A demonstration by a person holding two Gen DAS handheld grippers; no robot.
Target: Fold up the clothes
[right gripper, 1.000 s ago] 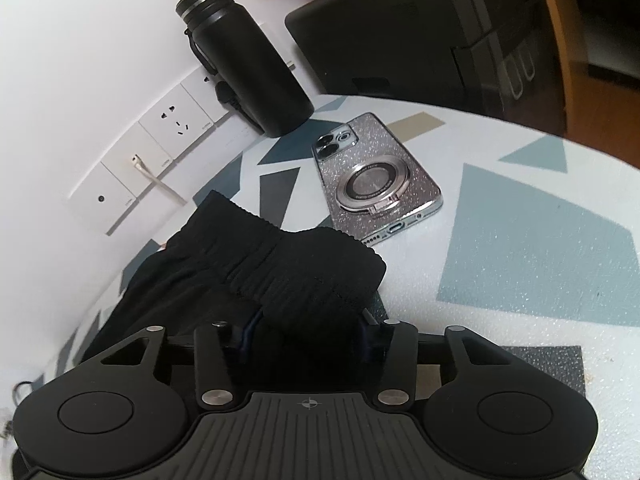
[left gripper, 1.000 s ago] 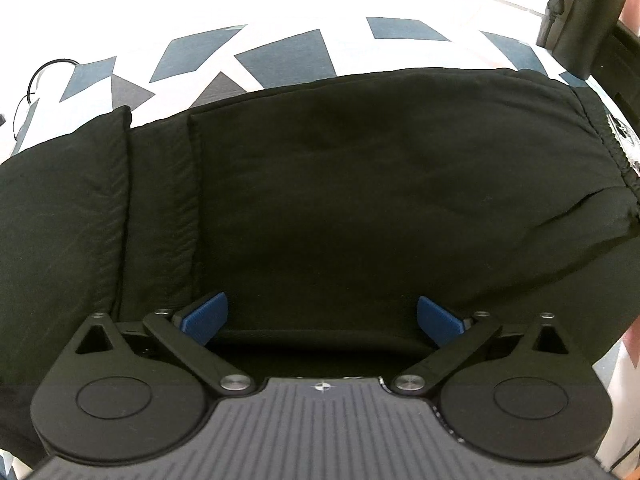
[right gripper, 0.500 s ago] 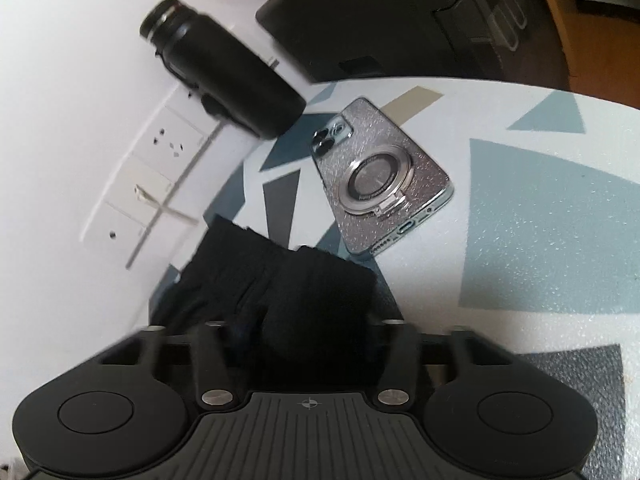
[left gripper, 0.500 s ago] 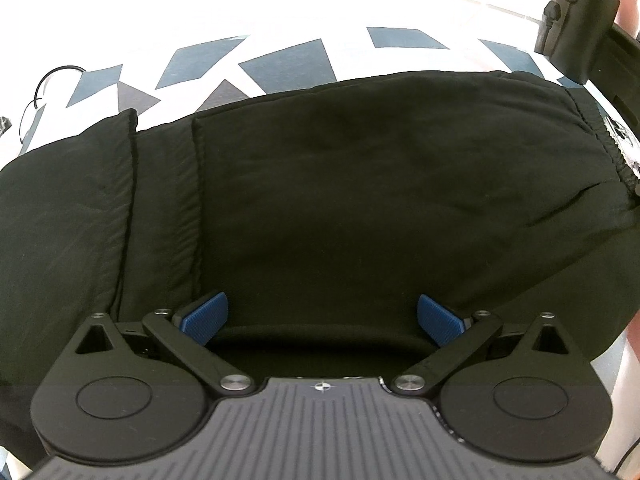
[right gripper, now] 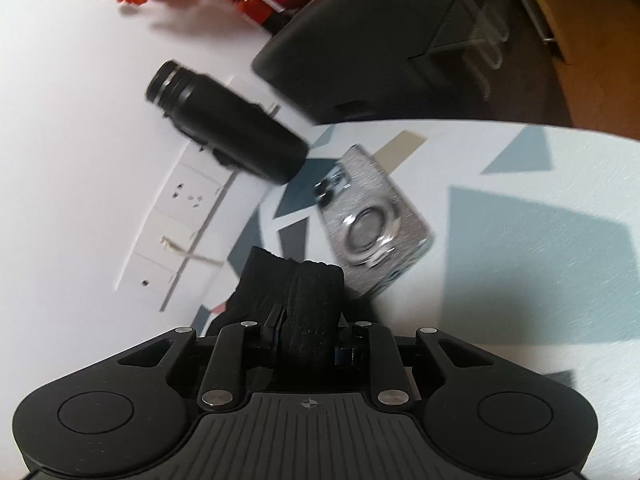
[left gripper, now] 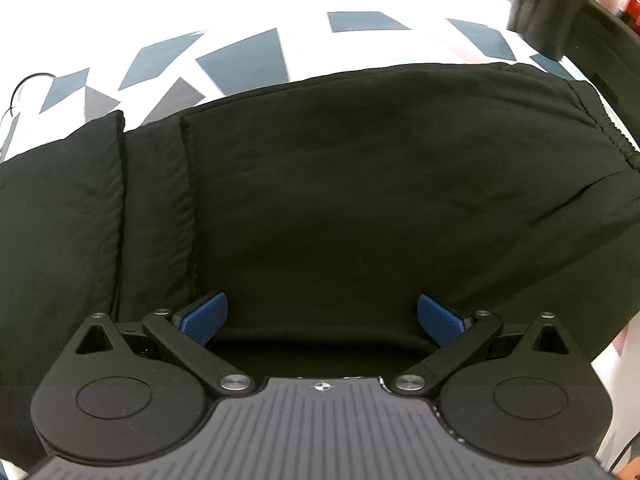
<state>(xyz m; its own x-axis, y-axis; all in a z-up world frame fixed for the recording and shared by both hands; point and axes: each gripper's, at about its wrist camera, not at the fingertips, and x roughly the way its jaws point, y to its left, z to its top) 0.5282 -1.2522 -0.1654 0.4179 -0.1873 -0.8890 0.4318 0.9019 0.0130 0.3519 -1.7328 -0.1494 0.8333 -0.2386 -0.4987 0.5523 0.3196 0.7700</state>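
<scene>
No legible writing, right gripper point(right gripper: 307, 330) jaws just closing, clenched on black garment's ribbed cuff point(right gripper: 314, 304), glittery phone point(right gripper: 370, 224) and black bottle point(right gripper: 224, 122) beyond, left gripper point(left gripper: 322, 316) released over black garment point(left gripper: 360, 200).

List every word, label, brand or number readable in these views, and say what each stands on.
None can be read.
Black case: raised lettering near the picture's top edge, too blurred.
Phone, bottle, black garment: no text shows.
</scene>
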